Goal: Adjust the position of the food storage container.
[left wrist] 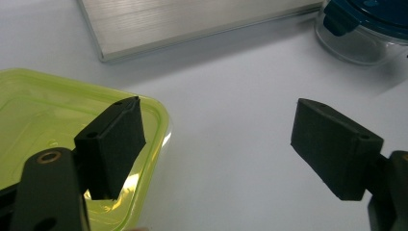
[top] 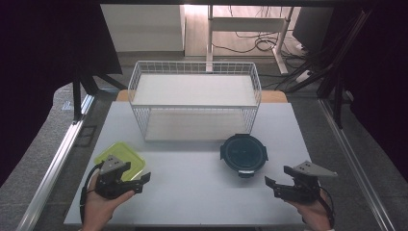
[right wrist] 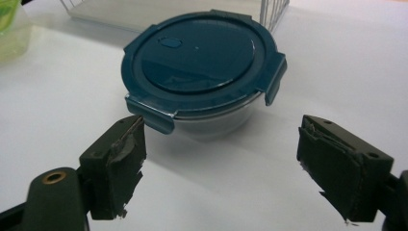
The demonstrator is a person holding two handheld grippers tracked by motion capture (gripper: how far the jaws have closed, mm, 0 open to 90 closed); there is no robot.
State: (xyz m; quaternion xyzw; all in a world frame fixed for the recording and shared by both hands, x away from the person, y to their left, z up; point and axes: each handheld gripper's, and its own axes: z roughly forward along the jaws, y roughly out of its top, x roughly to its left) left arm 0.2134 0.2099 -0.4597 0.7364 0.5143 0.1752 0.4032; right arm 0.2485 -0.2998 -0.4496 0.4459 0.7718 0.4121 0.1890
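Observation:
A lime-green rectangular lidded container (top: 120, 159) lies at the table's left. A round glass container with a dark blue clip lid (top: 244, 154) stands to the right of centre. My left gripper (top: 141, 183) is open just right of the green box, nothing between its jaws. In the left gripper view the left gripper (left wrist: 219, 110) has one jaw over the green container's (left wrist: 43, 115) corner. My right gripper (top: 277, 176) is open near the front right. In the right gripper view the right gripper (right wrist: 223, 125) faces the round container (right wrist: 202, 57) from a short way off, without touching it.
A white wire basket (top: 195, 72) with a flat shelf inside stands at the back centre of the white table (top: 192, 197). Its base (left wrist: 192, 19) lies ahead of the left gripper. A metal rail runs along the table's left side, dark frames beyond.

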